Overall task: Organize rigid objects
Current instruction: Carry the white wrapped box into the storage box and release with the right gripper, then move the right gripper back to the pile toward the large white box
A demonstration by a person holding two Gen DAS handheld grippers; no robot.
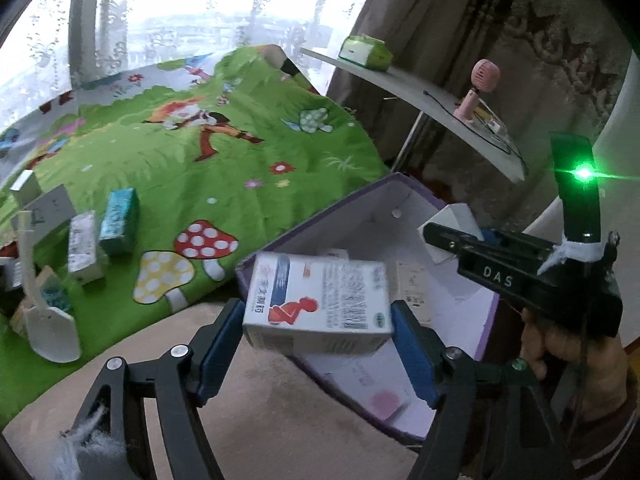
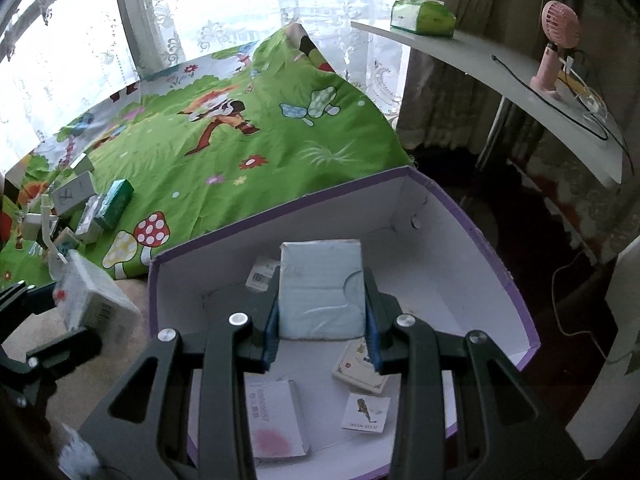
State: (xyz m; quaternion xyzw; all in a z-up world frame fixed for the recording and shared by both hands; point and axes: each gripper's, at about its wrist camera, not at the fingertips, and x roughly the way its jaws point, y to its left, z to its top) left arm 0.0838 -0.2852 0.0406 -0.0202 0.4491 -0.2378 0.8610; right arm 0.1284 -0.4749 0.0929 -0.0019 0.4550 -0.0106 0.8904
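Observation:
A white medicine box [image 1: 320,300] with a red figure on it sits between the blue pads [image 1: 218,344] of my left gripper [image 1: 318,320], just over the near rim of a purple-edged white carton [image 1: 320,216]. The box is blurred and looks loose, with the pads standing slightly off its sides. My right gripper [image 2: 322,280] is shut on a pale blue box [image 2: 320,292] above the inside of the carton [image 2: 280,208]. From the right wrist view, the left gripper [image 2: 60,316] and its medicine box [image 2: 96,304] are at the left, beside the carton.
Several small boxes [image 1: 116,220] and a white scoop [image 1: 48,328] lie on the green play mat [image 1: 224,160] at the left. Cards and a flat packet [image 2: 276,416] lie in the carton. A white shelf [image 2: 500,64] at the right carries a tissue pack [image 2: 422,14] and a pink fan [image 2: 556,40].

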